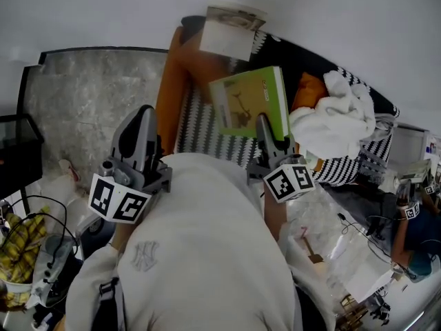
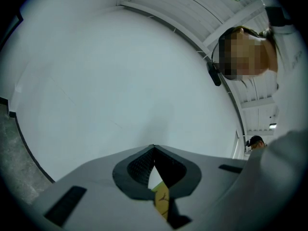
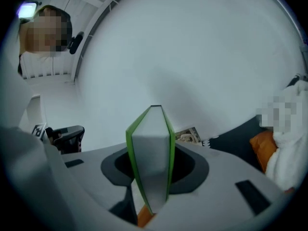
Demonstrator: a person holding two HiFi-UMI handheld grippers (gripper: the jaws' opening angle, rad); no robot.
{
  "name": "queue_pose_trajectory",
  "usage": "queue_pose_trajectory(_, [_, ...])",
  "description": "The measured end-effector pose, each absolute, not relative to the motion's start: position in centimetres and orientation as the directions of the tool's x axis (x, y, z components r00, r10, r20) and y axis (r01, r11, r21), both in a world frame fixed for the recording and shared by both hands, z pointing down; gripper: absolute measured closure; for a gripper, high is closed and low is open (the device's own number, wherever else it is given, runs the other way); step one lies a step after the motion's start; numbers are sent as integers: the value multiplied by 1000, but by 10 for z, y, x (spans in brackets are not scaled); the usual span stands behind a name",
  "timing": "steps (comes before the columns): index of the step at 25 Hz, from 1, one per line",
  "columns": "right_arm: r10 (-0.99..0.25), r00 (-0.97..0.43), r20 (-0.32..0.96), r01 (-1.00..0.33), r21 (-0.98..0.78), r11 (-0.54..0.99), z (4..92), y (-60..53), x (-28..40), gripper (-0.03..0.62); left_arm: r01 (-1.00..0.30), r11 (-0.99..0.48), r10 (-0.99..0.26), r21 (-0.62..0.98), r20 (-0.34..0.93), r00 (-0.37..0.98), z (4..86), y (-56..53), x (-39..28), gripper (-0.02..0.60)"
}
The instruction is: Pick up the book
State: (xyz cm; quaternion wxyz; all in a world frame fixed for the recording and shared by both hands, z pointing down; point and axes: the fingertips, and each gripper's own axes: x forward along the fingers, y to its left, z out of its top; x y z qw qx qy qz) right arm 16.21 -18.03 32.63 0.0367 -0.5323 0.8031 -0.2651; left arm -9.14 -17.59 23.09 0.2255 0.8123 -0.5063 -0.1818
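The right hand-held gripper (image 1: 265, 124) grips the green book (image 1: 249, 101) above a striped cover (image 1: 200, 129).

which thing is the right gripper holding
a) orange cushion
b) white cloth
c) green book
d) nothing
C: in the right gripper view, the green book stands edge-on between the jaws of the right gripper, which are closed on its covers.

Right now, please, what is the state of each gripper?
Left gripper: closed, tips together, holding nothing.
Right gripper: closed on the book, which stands edge-on between its jaws.
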Motion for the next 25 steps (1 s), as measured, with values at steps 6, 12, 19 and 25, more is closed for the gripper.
queue_pose_trajectory(6, [-856, -458, 240, -871, -314, 377, 313, -176, 147, 445, -763, -410, -896, 500, -67, 438, 227, -178, -87, 572])
queue_pose_trajectory(12, [-819, -498, 286, -867, -166, 469, 309, -163, 130, 445, -817, -418, -895, 396, -29, 444, 229, -177, -92, 572])
queue_pose_trajectory(19, [-803, -517, 295, -856, -176, 486, 311, -153, 127, 445, -822, -413, -897, 391, -21, 441, 229, -176, -93, 572])
queue_pose_trajectory(25, [-795, -521, 310, -852, -145, 502, 311, -148, 124, 445, -815, -422, -893, 396, -29, 449, 226, -174, -87, 572])
